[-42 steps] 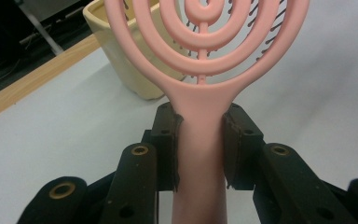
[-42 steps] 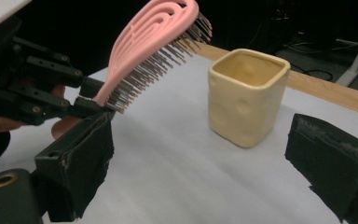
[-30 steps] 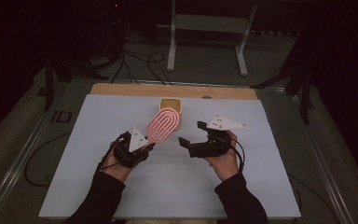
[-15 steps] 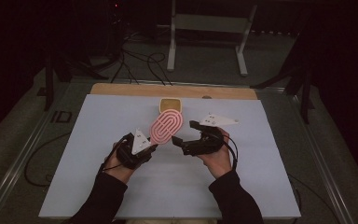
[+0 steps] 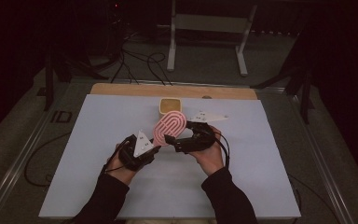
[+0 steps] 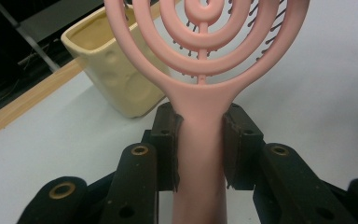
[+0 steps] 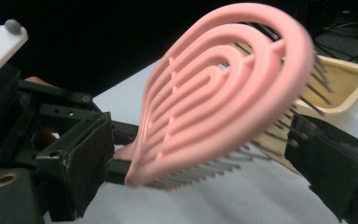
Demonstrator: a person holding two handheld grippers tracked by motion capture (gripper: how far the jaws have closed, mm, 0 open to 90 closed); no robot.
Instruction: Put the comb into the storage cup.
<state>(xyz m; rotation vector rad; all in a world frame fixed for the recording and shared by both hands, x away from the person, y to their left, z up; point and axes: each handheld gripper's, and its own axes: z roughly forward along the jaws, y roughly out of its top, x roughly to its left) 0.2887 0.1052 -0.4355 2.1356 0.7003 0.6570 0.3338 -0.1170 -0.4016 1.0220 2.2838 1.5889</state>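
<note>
We see the left gripper clamped on the handle of a pink hairbrush, both pads pressed flat against the handle's sides in the left gripper view, where the brush rises straight up between them. The brush is held off the white table, its ringed head tilted up toward the far edge, just in front of a small cream-coloured cup that stands on the table behind it.

Compared with a second ago, the right gripper has slid in from the right toward the brush: then it sat apart from the head, now its tips lie against the lower part of the head in the high view. In the right gripper view its jaws stand apart with the brush head between them, bristles pointing toward the right-hand pad; neither pad presses on it. The left gripper and the brush sit much where they were, and the cup has not shifted.
</note>
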